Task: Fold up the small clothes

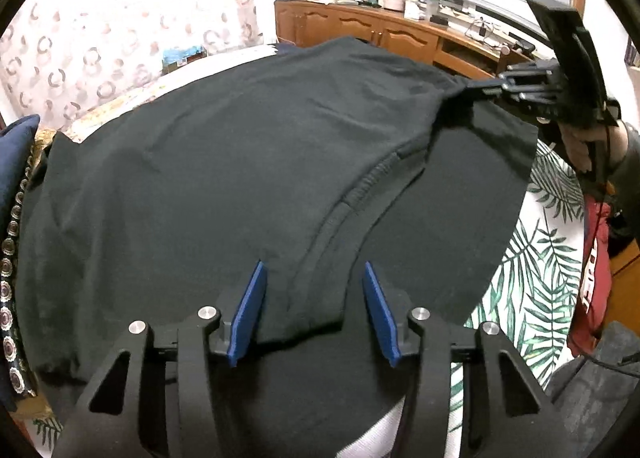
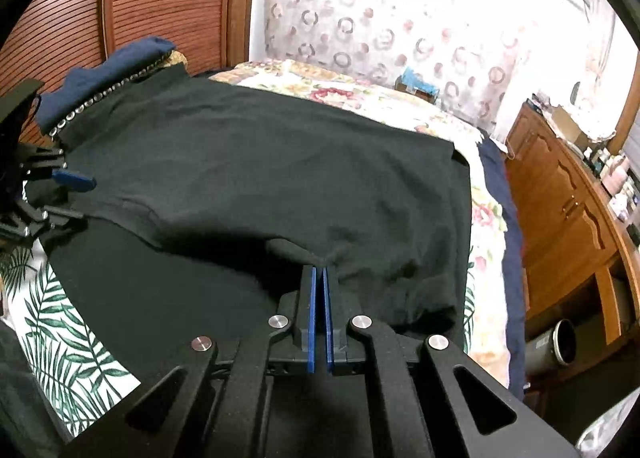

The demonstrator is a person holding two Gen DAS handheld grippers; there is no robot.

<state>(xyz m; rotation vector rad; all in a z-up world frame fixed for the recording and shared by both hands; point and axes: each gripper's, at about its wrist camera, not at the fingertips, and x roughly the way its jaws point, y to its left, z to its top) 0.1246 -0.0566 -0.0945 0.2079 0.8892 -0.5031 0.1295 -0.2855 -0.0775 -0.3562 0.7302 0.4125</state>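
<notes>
A black T-shirt [image 1: 224,162] lies spread over the bed, with one side folded over onto itself. My left gripper [image 1: 314,270] is open, its blue pads [image 1: 250,306] standing either side of the folded edge near the collar seam without pressing it. My right gripper [image 2: 320,270] is shut on a pinch of the black T-shirt [image 2: 280,178] at the fold's other end. The left wrist view shows the right gripper [image 1: 482,89] at the upper right, holding the cloth slightly lifted. The left gripper [image 2: 76,198] shows at the far left edge of the right wrist view.
A leaf-print sheet [image 1: 532,282] and a floral quilt [image 2: 360,94] cover the bed. A navy garment with studded trim [image 2: 104,78] lies beside the shirt. A wooden sideboard [image 1: 380,34] with clutter stands beyond. A red cloth [image 1: 592,270] lies to the right, and a grey cylinder [image 2: 556,342] on the floor.
</notes>
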